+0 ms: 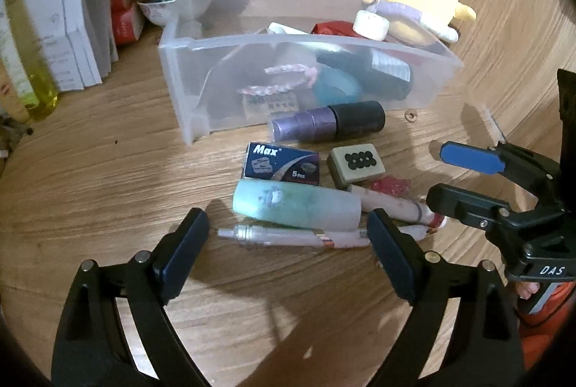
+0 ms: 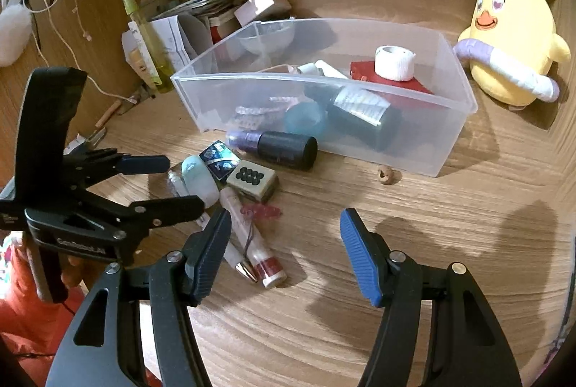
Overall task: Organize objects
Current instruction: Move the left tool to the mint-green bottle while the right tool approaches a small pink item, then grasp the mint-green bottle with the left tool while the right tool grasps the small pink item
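A cluster of small things lies on the wooden desk in front of a clear plastic bin [image 1: 360, 43]: a purple bottle with a black cap [image 1: 324, 124], a blue Max box [image 1: 280, 163], a mahjong tile [image 1: 356, 165], a pale green tube [image 1: 295, 207], a white pen [image 1: 288, 237] and a lipstick tube [image 2: 248, 235]. My left gripper [image 1: 286, 225] is open, its fingers standing either side of the green tube and pen. My right gripper [image 2: 285, 219] is open over bare wood, just right of the lipstick tube. The bin holds several items.
A yellow plush chick [image 2: 511, 41] with rabbit ears sits right of the bin. Boxes, papers [image 1: 72, 37], a yellow bottle [image 1: 36, 88] and a small bowl [image 1: 158, 10] crowd the back left. A wooden bead [image 2: 387, 176] lies near the bin's front. An orange sleeve [image 2: 21, 297] shows.
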{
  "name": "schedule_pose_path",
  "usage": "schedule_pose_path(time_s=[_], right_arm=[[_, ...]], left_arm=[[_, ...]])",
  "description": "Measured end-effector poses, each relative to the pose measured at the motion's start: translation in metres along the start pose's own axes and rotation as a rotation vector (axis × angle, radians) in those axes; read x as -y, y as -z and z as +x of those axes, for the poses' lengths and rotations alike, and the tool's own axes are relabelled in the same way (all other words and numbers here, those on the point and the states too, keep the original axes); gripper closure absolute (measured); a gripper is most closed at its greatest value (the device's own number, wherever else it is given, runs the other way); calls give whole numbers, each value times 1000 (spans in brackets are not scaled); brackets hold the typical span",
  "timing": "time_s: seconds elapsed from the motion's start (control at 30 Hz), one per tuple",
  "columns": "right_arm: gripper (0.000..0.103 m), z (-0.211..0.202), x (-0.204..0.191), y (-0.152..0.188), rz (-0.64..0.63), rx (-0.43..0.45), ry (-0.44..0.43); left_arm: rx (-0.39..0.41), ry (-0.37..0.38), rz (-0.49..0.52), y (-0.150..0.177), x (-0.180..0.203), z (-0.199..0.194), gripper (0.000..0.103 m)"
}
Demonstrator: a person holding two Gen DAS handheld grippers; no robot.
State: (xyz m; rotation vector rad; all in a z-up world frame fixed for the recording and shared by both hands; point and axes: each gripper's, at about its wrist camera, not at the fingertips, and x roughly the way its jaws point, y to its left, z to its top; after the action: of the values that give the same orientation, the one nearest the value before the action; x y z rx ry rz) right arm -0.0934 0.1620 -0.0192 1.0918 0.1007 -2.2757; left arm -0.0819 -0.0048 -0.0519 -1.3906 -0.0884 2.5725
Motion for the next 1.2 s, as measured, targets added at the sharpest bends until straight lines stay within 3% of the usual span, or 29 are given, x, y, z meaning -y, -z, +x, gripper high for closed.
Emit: schedule_pose_path(time_s=[0.2, 0.33, 0.7, 1.2], right_arm=[[61, 11, -5, -1, -8, -31, -30], [70, 19, -11, 0, -18, -48, -44], [90, 26, -10, -6, 17, -44, -90], [92, 5, -6, -12, 37, 30, -72]], left_arm=[[9, -10, 33, -2, 3, 4, 13], [26, 3, 40, -3, 2, 2, 30], [54, 25, 3, -5, -5, -3, 30], [148, 16, -51, -1, -11, -32, 30]])
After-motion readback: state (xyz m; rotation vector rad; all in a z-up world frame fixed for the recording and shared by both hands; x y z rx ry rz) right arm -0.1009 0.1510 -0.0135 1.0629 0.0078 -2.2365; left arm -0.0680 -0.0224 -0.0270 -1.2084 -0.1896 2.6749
